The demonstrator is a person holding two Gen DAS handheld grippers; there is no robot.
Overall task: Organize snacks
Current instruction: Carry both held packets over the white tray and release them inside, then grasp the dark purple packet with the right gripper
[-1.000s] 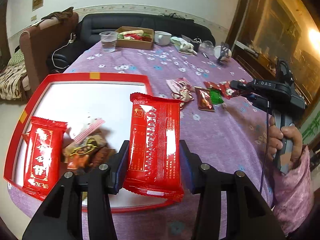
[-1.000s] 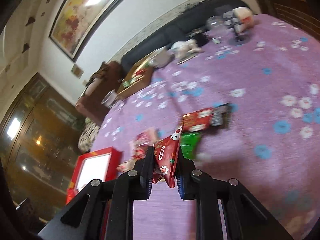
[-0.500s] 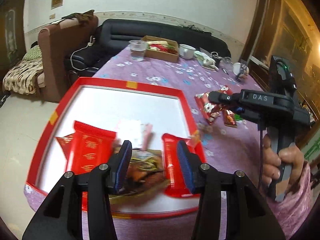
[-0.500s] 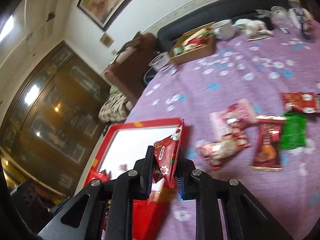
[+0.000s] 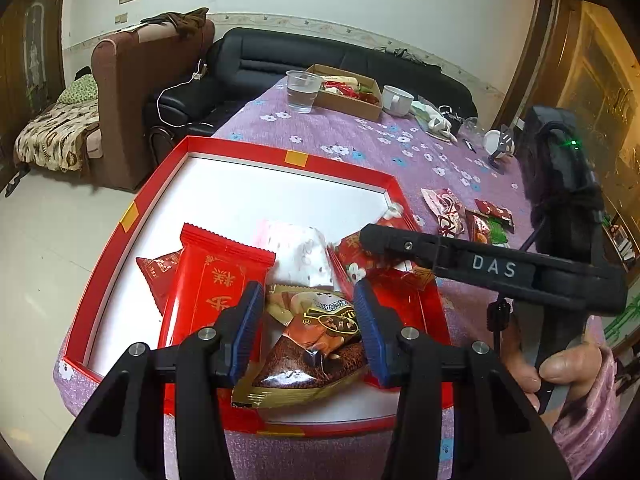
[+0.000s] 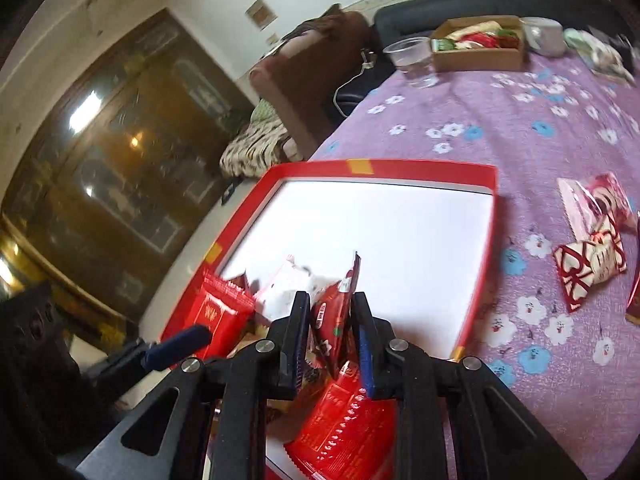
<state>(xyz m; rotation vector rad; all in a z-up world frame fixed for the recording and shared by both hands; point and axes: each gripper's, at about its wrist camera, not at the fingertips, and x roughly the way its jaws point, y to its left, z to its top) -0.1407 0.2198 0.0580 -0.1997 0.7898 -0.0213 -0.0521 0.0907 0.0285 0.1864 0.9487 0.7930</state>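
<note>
Here we see our right gripper (image 6: pixel 333 330) with its fingers squeezing a small shiny red packet (image 6: pixel 335 320), held on edge over the red tray (image 6: pixel 420 168). Our left gripper (image 5: pixel 308 326) has its fingers spread wide, holding nothing, above a crinkly brown and gold packet (image 5: pixel 316 344). The flat square tray sits on the purple flowered table (image 5: pixel 360 136), with more shiny packets inside.

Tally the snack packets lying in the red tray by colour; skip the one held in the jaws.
Red packets: 3
White-pink packet: 1
Brown-gold packet: 1
Total: 5
Skipped: red floral packet in right gripper
</note>
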